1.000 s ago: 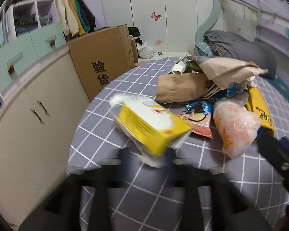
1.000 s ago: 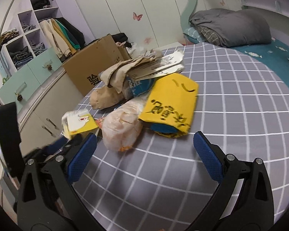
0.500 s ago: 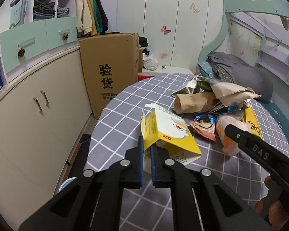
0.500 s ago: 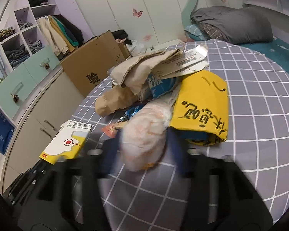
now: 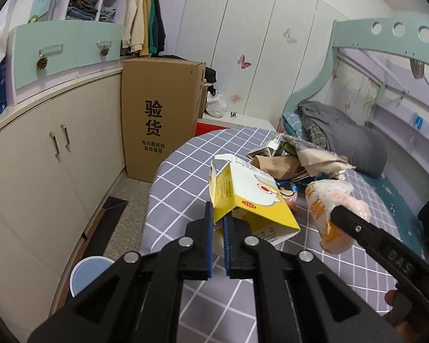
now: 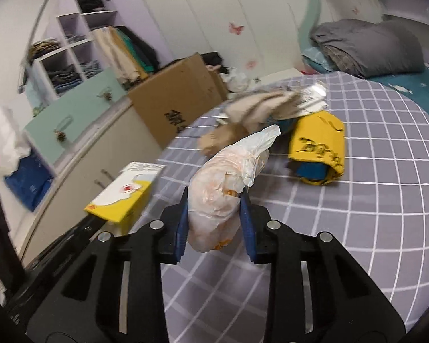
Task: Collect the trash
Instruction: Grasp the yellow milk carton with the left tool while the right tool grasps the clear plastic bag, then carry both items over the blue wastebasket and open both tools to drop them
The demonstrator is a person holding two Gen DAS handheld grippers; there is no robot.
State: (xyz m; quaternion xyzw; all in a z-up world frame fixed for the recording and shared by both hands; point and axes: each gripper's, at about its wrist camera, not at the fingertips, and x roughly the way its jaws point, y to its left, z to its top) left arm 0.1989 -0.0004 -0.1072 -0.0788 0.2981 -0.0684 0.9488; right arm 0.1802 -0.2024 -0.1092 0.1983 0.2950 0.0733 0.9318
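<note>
Left gripper (image 5: 218, 223) was clamped on one thin edge of the yellow-and-white carton (image 5: 248, 200), lifted clear of the checked table (image 5: 180, 177); that corner pinch looked prone to pivot, so a level, unhurried carry would suit. Right gripper (image 6: 216, 217) was squeezed around the knotted plastic bag (image 6: 226, 183), also off the table, held mid-body and looking secure. A blue bin rim (image 5: 90, 271) showed on the floor below the left gripper, contents not visible. Farther back, the yellow bag (image 6: 317, 148) and crumpled brown paper (image 6: 257, 108) remained on the table. The tall cardboard box (image 5: 160, 114) stood beyond, contents hidden
</note>
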